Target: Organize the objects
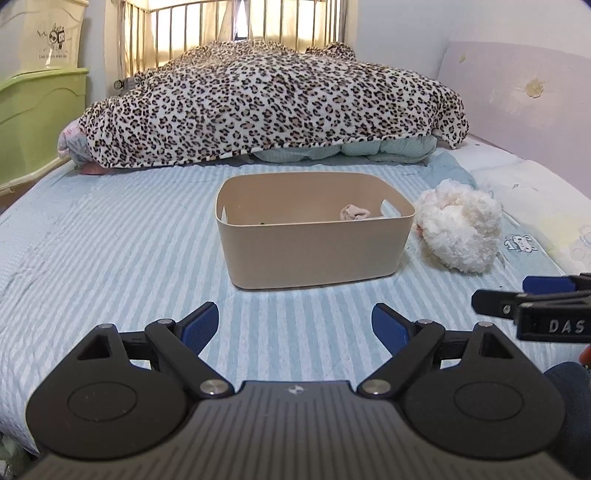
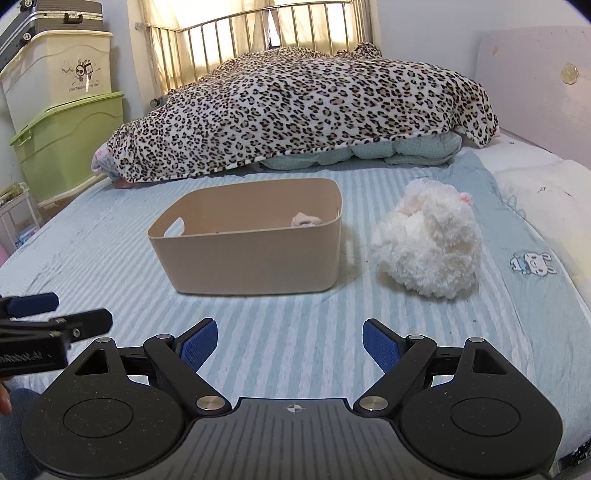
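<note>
A: How far is the tidying, do you think?

B: Nearest to us, the left gripper (image 1: 294, 325) and the right gripper (image 2: 290, 341) both hang low over the striped bed sheet (image 2: 110, 243), fingers spread wide, and they grasp nothing. They are side by side, each one seen at the edge of the other's view.

A: And beyond them?

B: In the middle of the bed stands the beige bin (image 2: 255, 254). Inside it, at the far right corner, a small pinkish cloth item (image 2: 306, 220) already lies, so I judge one piece is put away. Just beside the bin on its right, but apart from it, the fluffy white plush thing (image 2: 428, 243) is on the sheet. That one is left to do.

A: Is there room for moving?

B: Yes, between grippers and bin the sheet is free. At the far end the leopard blanket (image 1: 266, 103) is heaped, with the metal bed rail (image 2: 258, 33) behind. The right edge has a pale pillow (image 2: 543, 192), the left edge drops beside the green storage box (image 2: 70, 144).
</note>
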